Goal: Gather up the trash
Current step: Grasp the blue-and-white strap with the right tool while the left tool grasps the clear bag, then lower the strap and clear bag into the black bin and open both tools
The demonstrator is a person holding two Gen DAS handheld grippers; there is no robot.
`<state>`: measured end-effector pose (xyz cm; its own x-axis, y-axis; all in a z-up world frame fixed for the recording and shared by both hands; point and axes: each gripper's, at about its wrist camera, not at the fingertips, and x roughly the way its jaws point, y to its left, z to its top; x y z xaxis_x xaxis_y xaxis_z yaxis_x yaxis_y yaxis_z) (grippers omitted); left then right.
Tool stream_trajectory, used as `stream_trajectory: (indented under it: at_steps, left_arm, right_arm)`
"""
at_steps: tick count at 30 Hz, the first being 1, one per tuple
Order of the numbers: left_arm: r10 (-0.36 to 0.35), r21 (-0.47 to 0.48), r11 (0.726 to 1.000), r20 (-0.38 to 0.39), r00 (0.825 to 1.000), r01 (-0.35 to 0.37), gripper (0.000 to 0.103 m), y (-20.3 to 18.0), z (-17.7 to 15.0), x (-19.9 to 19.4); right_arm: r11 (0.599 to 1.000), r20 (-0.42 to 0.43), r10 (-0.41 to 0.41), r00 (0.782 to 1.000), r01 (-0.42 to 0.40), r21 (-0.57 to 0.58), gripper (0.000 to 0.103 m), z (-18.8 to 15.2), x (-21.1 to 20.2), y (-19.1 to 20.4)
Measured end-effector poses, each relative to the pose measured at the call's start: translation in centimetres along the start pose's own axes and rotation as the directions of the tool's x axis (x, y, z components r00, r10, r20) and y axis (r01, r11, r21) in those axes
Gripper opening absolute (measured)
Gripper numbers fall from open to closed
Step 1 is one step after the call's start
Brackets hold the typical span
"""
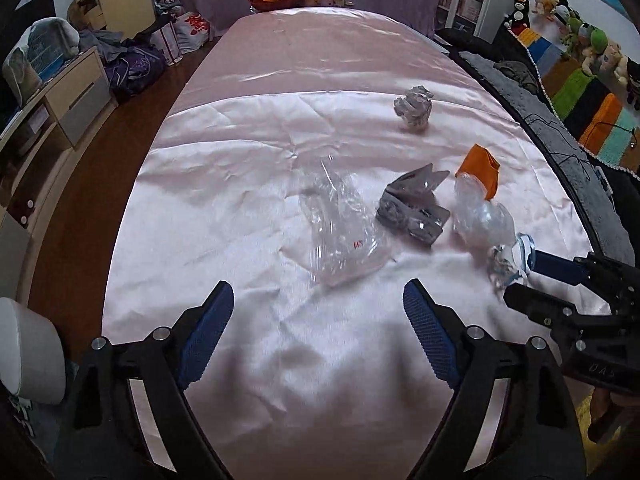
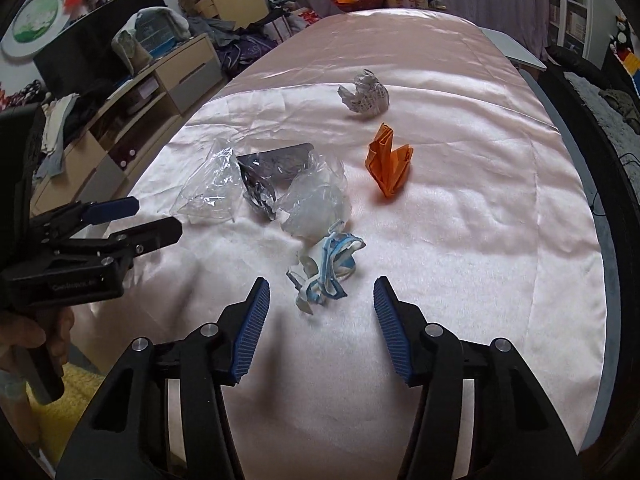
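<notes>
Left gripper (image 1: 318, 340) jaws wide apart, nothing between them, hovering over the pink cloth (image 1: 280, 168) just short of the clear plastic bag (image 1: 342, 228). No bin clearly visible in either view, so drop-off spot can't be told.

Trash pieces left to right in the left wrist view: clear plastic bag flat on the cloth; grey foil wrapper (image 1: 414, 210) just beside it, creased and standing up a bit; crumpled clear film (image 1: 478, 212) right of that, touching the orange folded paper (image 1: 480, 170) behind it; crumpled paper ball (image 1: 414, 108) farther back, apart from the rest; blue-and-white torn wrapper (image 1: 514, 258) nearest the right side.

Right gripper (image 2: 320, 322) also spread wide and empty, lined up on the blue-and-white torn wrapper (image 2: 326, 266), which sits just ahead of and between its fingertips.

Step in hand, my read: right gripper grabs that wrapper. To do it well: lower until the pads nearly touch the cloth, centre on the thickest tangle, not a loose strip, then close fully. The piece is light and springy, so a shallow pinch would likely slip. Cloth is slick and wrinkled, so avoid catching a fold with it. Keep clear of the crumpled clear film (image 2: 316, 204) just behind.

Left gripper could take the bag next: pinch a raised crease, not the flat sheet.
</notes>
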<state>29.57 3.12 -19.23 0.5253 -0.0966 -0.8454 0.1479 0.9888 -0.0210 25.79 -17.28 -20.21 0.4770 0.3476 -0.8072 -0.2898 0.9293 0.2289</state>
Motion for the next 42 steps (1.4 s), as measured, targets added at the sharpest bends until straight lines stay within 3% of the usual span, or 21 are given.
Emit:
stream_trajectory:
  at_steps: [6, 10, 12, 16, 24, 34, 42]
  left_arm:
    - [-0.023, 0.021, 1.000, -0.021, 1.000, 0.023, 0.064, -0.6, 2.1, 2.5]
    - [-0.064, 0.037, 0.997, -0.026, 0.998, 0.065, 0.053, -1.0, 2.3, 3.2]
    - [-0.089, 0.043, 0.995, -0.029, 0.996, 0.091, 0.043, -1.2, 2.4, 3.2]
    - [-0.098, 0.054, 0.994, -0.028, 0.995, 0.099, 0.041, -1.4, 2.1, 3.2]
    - [-0.111, 0.086, 0.990, -0.036, 0.993, 0.114, 0.031, -2.3, 0.3, 1.4]
    - [-0.117, 0.071, 0.991, 0.013, 0.993, 0.116, 0.031, -3.5, -4.9, -5.3]
    - [-0.151, 0.081, 0.985, 0.009, 0.988, 0.150, 0.031, -5.7, -10.1, -9.3]
  right_arm:
    - [1.000, -0.016, 0.002, 1.000, -0.002, -0.002, 0.038, 0.5, 0.9, -0.5]
    - [1.000, -0.020, -0.002, 1.000, 0.002, -0.014, 0.020, 0.6, 1.2, -0.6]
    - [1.000, -0.021, -0.004, 1.000, 0.004, -0.021, 0.018, 0.6, 1.2, -0.6]
    - [1.000, -0.020, 0.002, 1.000, -0.002, -0.028, 0.013, 0.2, 0.9, -0.4]
    - [0.999, 0.002, -0.015, 1.000, 0.015, -0.029, 0.012, -0.9, -1.7, -0.3]
    - [0.999, 0.034, -0.027, 0.999, 0.027, -0.019, 0.012, -4.0, -6.1, 0.0]
    - [1.000, 0.040, -0.010, 0.999, 0.010, -0.001, 0.012, -8.2, -9.3, 0.2]
